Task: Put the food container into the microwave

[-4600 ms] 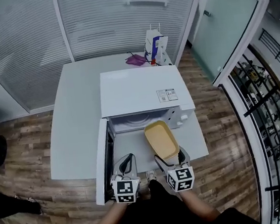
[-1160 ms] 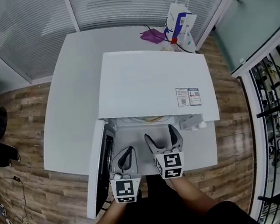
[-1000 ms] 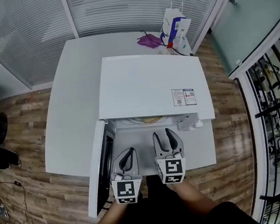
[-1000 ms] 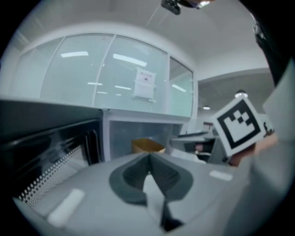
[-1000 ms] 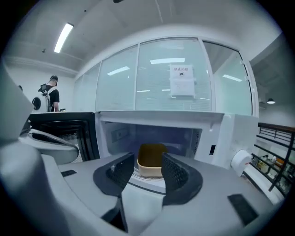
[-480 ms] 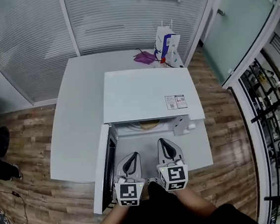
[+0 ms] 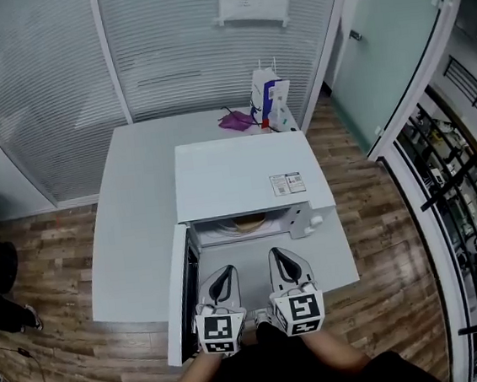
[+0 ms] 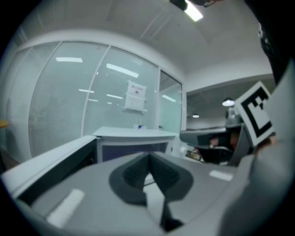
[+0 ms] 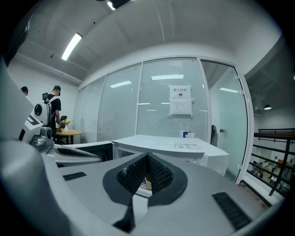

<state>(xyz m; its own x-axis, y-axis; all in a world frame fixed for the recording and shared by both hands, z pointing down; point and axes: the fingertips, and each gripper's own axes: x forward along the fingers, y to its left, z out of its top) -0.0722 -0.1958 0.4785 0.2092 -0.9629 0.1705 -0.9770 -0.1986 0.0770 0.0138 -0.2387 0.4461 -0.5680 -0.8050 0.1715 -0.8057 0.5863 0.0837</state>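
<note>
Head view: the food container (image 7: 249,222), held by the right gripper (image 7: 278,255) in front of the microwave (image 7: 237,173) 4.6 s ago, now sits inside the cavity. The door (image 7: 179,285) stands open at the left. The right gripper has drawn back to the near edge of the table (image 7: 128,231).

Count: one container, one microwave, one bag (image 7: 270,106) at the far edge, two grippers.

Left gripper view: the left gripper (image 8: 148,159) has its jaws together, with nothing between them.

Right gripper view: the jaws, apart 1.2 s ago, are together and empty.
</note>
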